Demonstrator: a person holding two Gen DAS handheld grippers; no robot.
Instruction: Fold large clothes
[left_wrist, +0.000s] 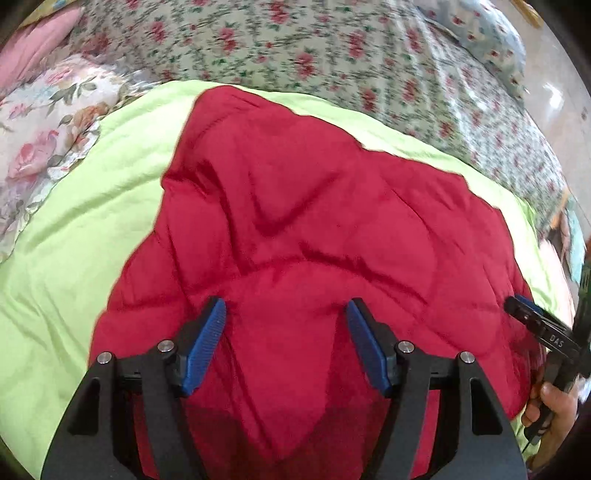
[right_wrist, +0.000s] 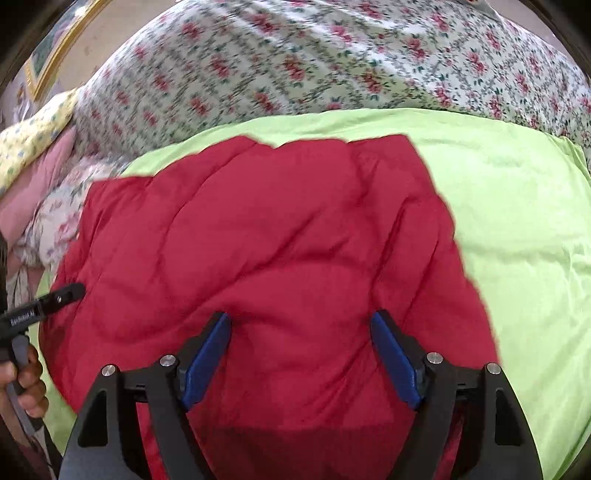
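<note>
Blue pads (left_wrist: 205, 347) of the left gripper (left_wrist: 286, 343) stand wide apart over a red quilted jacket (left_wrist: 314, 229), gripping nothing. The jacket lies rumpled on a lime-green sheet (left_wrist: 92, 206) spread over a floral bedspread (left_wrist: 295, 48). At the right edge the right gripper (left_wrist: 532, 317) reaches over the jacket's side.

From the right wrist, the right gripper (right_wrist: 301, 354) is likewise spread wide and empty above the jacket (right_wrist: 277, 240), with green sheet (right_wrist: 517, 206) to its right. The left gripper (right_wrist: 59, 299) pokes in at left.

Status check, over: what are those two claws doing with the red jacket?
Left gripper open, over jacket. Right gripper open, same. Jacket flat on green sheet, not gripped. Nothing in the way.
</note>
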